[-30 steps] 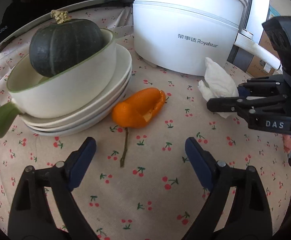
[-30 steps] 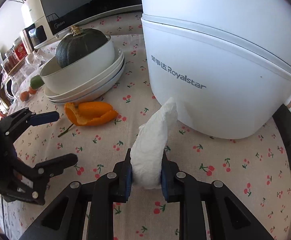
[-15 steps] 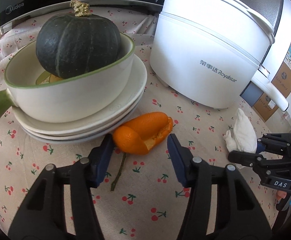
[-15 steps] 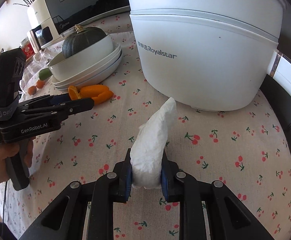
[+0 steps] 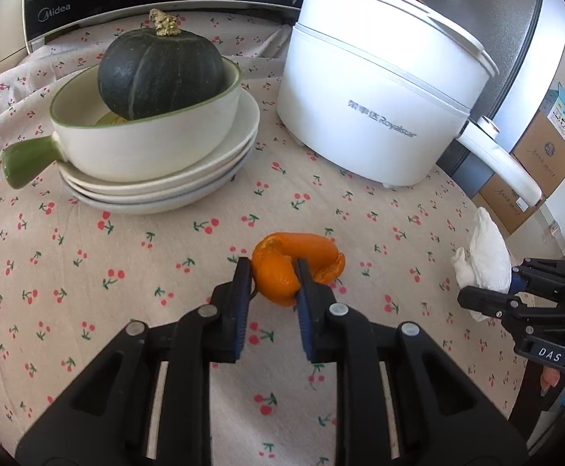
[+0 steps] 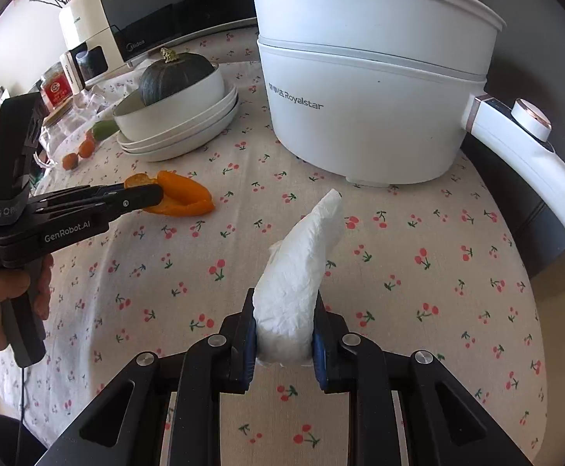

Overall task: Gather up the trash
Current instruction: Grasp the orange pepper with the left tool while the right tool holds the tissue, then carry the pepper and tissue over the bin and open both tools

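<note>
surface (image 5: 88,310) under a cherry-print cloth carries a white royalstar pot (image 5: 379,89), then a stack of plates (image 5: 158,190) topped by a green-rimmed bowl (image 5: 146,143) holding a dark squash (image 5: 158,70). left claw (image 5: 272,275), jaws just closing, is clamped on the orange peel (image 5: 282,268), which looks barely off the cloth near the middle. right claw (image 6: 284,334) grips a crumpled white tissue (image 6: 298,279) above the cloth, in front of the pot.
</note>
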`<state>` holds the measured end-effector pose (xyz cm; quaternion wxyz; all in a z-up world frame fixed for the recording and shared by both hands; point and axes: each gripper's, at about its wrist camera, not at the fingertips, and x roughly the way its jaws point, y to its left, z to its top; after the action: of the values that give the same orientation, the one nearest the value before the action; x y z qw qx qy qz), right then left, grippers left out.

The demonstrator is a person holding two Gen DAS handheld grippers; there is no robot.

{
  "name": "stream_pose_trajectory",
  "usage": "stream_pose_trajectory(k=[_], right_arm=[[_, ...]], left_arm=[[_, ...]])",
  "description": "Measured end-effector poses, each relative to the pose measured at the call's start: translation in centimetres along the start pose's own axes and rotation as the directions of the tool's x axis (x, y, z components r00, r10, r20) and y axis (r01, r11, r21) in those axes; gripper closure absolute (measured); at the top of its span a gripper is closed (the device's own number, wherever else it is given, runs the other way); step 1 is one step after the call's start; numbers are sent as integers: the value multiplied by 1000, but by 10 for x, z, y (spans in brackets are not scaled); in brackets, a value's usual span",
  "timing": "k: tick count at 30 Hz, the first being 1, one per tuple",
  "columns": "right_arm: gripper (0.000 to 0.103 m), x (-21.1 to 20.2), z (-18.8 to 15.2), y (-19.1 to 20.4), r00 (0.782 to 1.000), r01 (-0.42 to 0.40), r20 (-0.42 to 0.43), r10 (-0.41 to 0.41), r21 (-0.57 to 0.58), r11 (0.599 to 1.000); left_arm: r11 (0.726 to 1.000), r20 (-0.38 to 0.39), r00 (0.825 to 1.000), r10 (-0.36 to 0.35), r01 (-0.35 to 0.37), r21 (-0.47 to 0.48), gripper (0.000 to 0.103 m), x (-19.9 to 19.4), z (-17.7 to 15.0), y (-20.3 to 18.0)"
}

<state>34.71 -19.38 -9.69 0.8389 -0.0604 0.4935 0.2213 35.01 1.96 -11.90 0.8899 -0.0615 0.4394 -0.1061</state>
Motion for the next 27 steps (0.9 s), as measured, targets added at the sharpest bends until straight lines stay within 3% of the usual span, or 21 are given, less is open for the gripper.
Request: stream_pose_trajectory(k=[7, 16, 27], right_arm=[[79, -52, -38, 3, 999, 33, -6, -33, 45, 998], [79, -104, -96, 10, 997, 77, -22, -75, 80, 994], [79, -163, -158, 0, 993, 119, -12, -118, 147, 982]], left_arm=[[997, -31, 1000, -6, 8, 75, 87, -47, -34, -36], [984, -51, 999, 6, 3, 180, 88, -98, -90, -77], [968, 0, 999, -47, 46, 246, 88, -148, -122, -127]])
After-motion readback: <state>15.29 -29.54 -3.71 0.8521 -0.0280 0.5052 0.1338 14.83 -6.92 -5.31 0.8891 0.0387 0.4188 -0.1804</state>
